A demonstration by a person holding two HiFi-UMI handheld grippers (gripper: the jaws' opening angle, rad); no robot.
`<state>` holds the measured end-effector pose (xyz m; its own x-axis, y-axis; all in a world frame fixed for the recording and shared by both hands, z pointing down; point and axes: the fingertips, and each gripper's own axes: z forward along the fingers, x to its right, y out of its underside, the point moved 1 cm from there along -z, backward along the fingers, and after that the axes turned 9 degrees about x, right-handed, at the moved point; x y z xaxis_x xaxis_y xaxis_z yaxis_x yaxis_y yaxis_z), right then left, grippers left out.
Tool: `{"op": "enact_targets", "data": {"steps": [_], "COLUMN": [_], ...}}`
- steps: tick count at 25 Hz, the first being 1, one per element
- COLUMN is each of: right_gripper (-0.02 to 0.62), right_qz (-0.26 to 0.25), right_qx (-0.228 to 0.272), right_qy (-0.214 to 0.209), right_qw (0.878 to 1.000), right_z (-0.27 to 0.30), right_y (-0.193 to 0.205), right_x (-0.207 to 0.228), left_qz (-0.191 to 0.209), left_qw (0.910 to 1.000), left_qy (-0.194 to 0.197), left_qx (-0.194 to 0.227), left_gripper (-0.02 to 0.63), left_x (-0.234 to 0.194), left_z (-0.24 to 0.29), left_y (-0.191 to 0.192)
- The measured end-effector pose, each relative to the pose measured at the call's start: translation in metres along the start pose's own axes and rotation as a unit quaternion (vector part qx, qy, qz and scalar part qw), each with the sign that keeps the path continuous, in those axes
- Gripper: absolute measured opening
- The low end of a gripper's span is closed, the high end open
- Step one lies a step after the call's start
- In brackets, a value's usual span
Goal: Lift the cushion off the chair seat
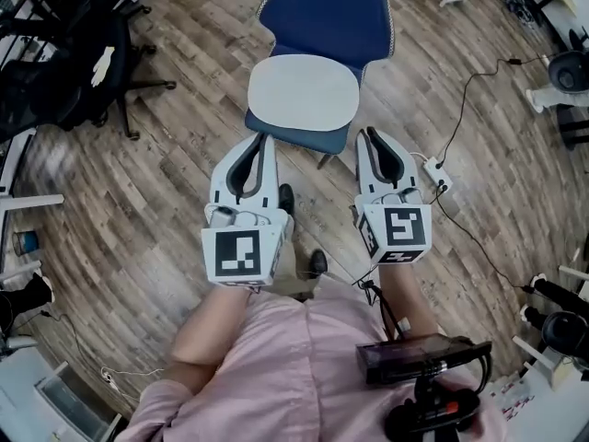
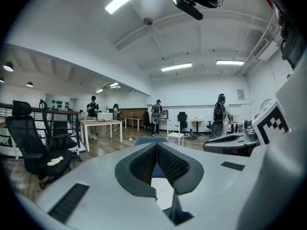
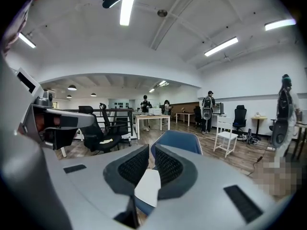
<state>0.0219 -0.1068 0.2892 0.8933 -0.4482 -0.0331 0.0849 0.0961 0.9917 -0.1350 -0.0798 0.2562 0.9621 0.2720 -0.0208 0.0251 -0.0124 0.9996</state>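
A pale oval cushion (image 1: 304,95) lies flat on the seat of a blue chair (image 1: 327,17) straight ahead of me on the wood floor. My left gripper (image 1: 265,137) hangs just short of the cushion's near left edge, jaws together and empty. My right gripper (image 1: 365,133) is beside the cushion's near right edge, also shut on nothing. In the left gripper view the left gripper (image 2: 156,145) shows the cushion (image 2: 162,190) below its closed tips. In the right gripper view the right gripper (image 3: 151,150) frames the cushion (image 3: 148,186) and the chair back (image 3: 177,140).
A black office chair (image 1: 64,72) stands at the far left. A white power strip (image 1: 435,173) with a black cable lies on the floor to the right of the blue chair. My shoes (image 1: 317,263) are near the chair's front. People and desks stand far off.
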Motion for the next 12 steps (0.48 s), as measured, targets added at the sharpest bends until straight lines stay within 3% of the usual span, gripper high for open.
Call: {"op": "enact_targets", "data": {"steps": [6, 12], "right_gripper": [0.041, 0.041], "right_qz": [-0.005, -0.025], "right_qx": [-0.017, 0.002], "right_qy": [0.010, 0.035], "right_qw": [1.000, 0.999], "right_z": [0.087, 0.135], "right_y": [0.001, -0.035], "right_x": [-0.001, 0.014], "left_qz": [-0.020, -0.010], "left_qw": [0.9997, 0.9995], "left_qy": [0.012, 0.031], "left_qx": [-0.012, 0.001], "left_gripper": [0.014, 0.014], "left_x": [-0.060, -0.091], "left_z": [0.067, 0.114], "left_y": [0.013, -0.002]}}
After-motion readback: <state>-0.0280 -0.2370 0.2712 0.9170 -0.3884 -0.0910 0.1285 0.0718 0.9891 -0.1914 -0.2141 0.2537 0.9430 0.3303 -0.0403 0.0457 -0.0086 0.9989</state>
